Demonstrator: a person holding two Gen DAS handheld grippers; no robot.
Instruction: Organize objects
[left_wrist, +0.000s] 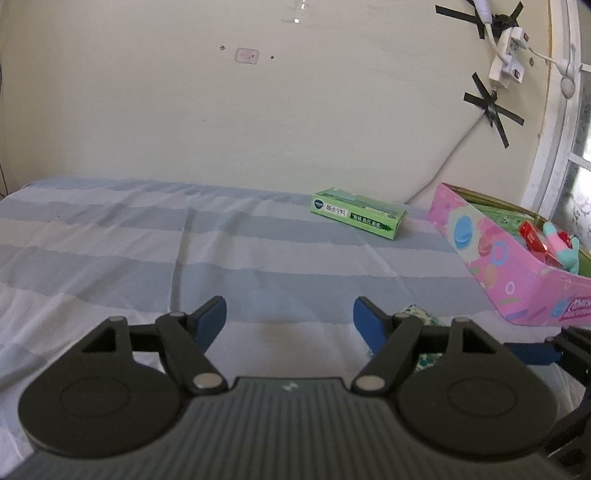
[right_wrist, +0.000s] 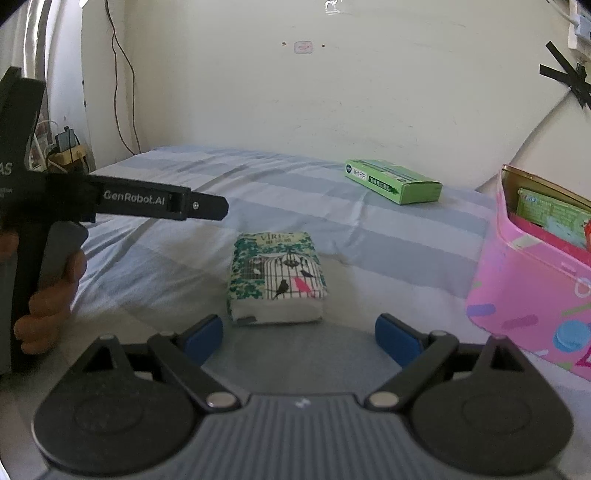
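Note:
A tissue pack (right_wrist: 277, 277) printed with birds and a cage lies on the striped sheet just ahead of my right gripper (right_wrist: 303, 334), which is open and holds nothing. In the left wrist view only a corner of the tissue pack (left_wrist: 421, 314) shows behind the right finger. My left gripper (left_wrist: 290, 319) is open over bare sheet. A green box (left_wrist: 358, 212) (right_wrist: 395, 181) lies farther back near the wall. A pink tin (left_wrist: 517, 266) (right_wrist: 532, 295) stands at the right, holding green packets, a red item and a small plush toy (left_wrist: 557, 240).
The bed sheet (left_wrist: 147, 240) has blue and white stripes and meets a cream wall. Power strips and cables are taped to the wall at upper right (left_wrist: 506, 55). A hand (right_wrist: 48, 295) holding the left gripper's handle fills the left edge of the right wrist view.

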